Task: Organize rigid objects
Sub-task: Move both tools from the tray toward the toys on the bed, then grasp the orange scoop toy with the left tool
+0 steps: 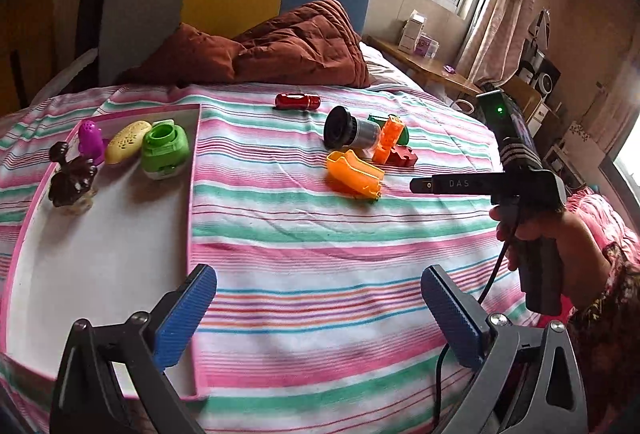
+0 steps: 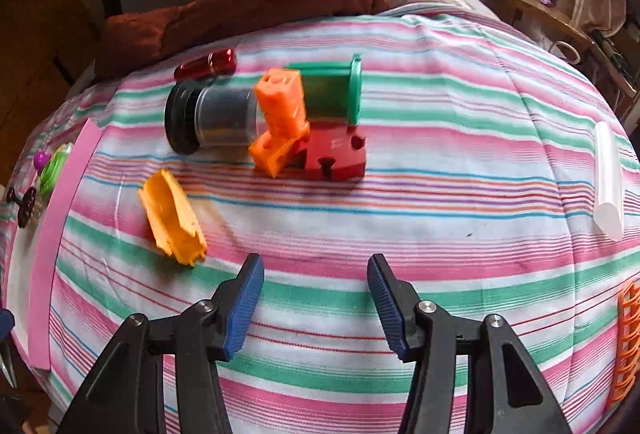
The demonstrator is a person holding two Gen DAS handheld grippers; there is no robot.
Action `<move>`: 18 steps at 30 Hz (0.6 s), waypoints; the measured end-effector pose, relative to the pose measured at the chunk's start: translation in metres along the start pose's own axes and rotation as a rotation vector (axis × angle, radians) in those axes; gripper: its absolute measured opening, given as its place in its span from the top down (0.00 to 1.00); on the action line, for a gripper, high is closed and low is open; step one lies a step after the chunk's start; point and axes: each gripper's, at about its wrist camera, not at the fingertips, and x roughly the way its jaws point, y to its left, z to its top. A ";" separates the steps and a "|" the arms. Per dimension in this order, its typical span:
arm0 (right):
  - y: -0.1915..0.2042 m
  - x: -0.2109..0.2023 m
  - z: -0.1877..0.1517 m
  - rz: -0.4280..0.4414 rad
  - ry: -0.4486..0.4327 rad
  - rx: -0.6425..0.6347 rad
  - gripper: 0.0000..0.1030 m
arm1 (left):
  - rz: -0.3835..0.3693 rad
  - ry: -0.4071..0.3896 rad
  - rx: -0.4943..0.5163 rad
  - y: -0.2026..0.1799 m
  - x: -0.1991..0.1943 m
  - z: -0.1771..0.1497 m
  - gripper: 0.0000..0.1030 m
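Observation:
Loose toys lie on the striped bed: an orange scoop piece (image 2: 172,220) (image 1: 354,171), a black-capped clear jar (image 2: 212,117) (image 1: 350,131), an orange perforated block (image 2: 282,121), a red block (image 2: 336,153), a green piece (image 2: 332,91) and a dark red bottle (image 2: 206,65) (image 1: 298,101). A pink-rimmed white tray (image 1: 100,234) holds a purple figure (image 1: 91,141), a yellow oval (image 1: 127,141), a green container (image 1: 166,149) and a brown figure (image 1: 72,177). My left gripper (image 1: 318,308) is open and empty by the tray's right rim. My right gripper (image 2: 316,304) is open and empty, just short of the toys; its fingers (image 1: 432,185) point at the scoop.
A brown quilt (image 1: 280,41) is bunched at the head of the bed. A white tube (image 2: 608,181) and an orange basket (image 2: 626,346) lie at the right. A wooden side table (image 1: 424,61) stands beyond the bed under the window.

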 end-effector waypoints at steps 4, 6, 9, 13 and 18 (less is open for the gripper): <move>-0.006 -0.008 0.004 -0.057 -0.024 0.022 0.47 | 0.026 0.028 0.011 -0.019 0.034 0.024 0.00; -0.015 -0.009 0.004 -0.065 -0.013 0.063 0.47 | 0.044 0.050 0.015 -0.027 0.053 0.037 0.00; -0.034 -0.006 0.005 -0.051 0.017 0.152 0.47 | 0.072 0.070 0.018 -0.039 0.083 0.056 0.00; -0.056 -0.001 0.003 0.004 0.049 0.265 0.47 | 0.131 0.077 0.046 -0.054 0.121 0.078 0.00; -0.058 -0.004 0.003 0.006 0.042 0.277 0.47 | 0.242 0.075 0.112 -0.059 0.155 0.090 0.02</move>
